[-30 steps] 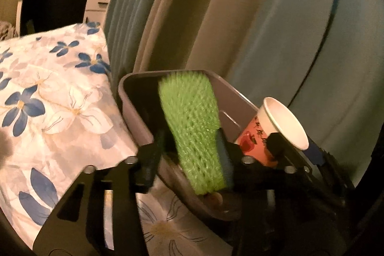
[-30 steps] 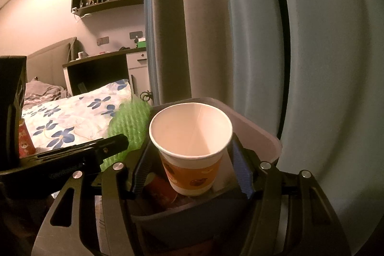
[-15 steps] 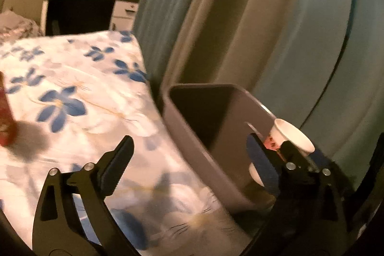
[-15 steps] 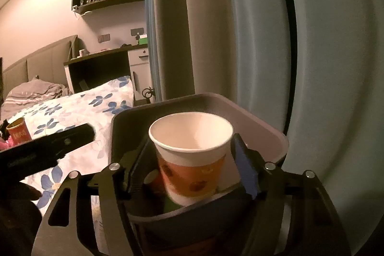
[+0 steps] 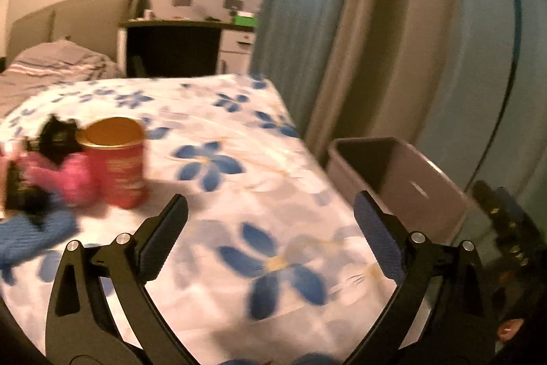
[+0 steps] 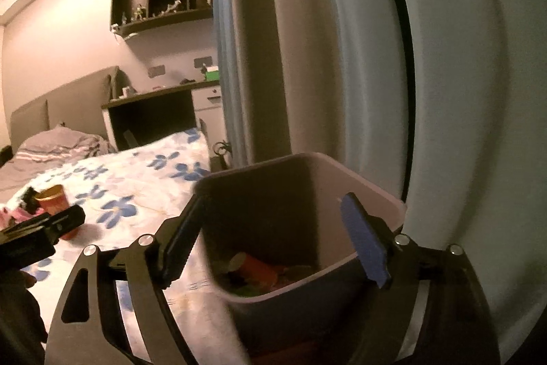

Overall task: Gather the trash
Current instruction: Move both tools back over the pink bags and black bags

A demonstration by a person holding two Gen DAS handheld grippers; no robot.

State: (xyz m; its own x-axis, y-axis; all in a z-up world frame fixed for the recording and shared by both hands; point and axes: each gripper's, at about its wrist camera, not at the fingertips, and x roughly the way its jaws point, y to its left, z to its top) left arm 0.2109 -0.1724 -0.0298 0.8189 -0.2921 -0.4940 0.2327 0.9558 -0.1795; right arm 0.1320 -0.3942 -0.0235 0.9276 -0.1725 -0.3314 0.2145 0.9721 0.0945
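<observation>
My left gripper (image 5: 270, 199) stands wide open with nothing between its fingers, over the flowered bed sheet (image 5: 273, 262). A red can (image 5: 114, 163) stands upright on the sheet at the left, beside a pink item (image 5: 58, 177) and blurred black scraps (image 5: 56, 134). The grey bin (image 5: 424, 190) sits off the bed's right edge. My right gripper (image 6: 271, 204) hovers over the bin (image 6: 372, 190), its jaws opening with nothing held between them. Inside the bin lie an orange paper cup (image 6: 256, 265) on its side and something green (image 6: 249, 289).
Curtains (image 6: 307, 57) hang close behind the bin. A blue cloth (image 5: 30, 235) lies at the bed's near left. A dark desk (image 5: 171, 50), a headboard and a rumpled blanket (image 5: 58, 64) are at the far end. In the right wrist view the left gripper's body (image 6: 41, 228) shows at the left.
The left gripper let go of the green foam net over the bin, opened wide and swung left toward the can. The right gripper opened and the paper cup dropped into the bin.
</observation>
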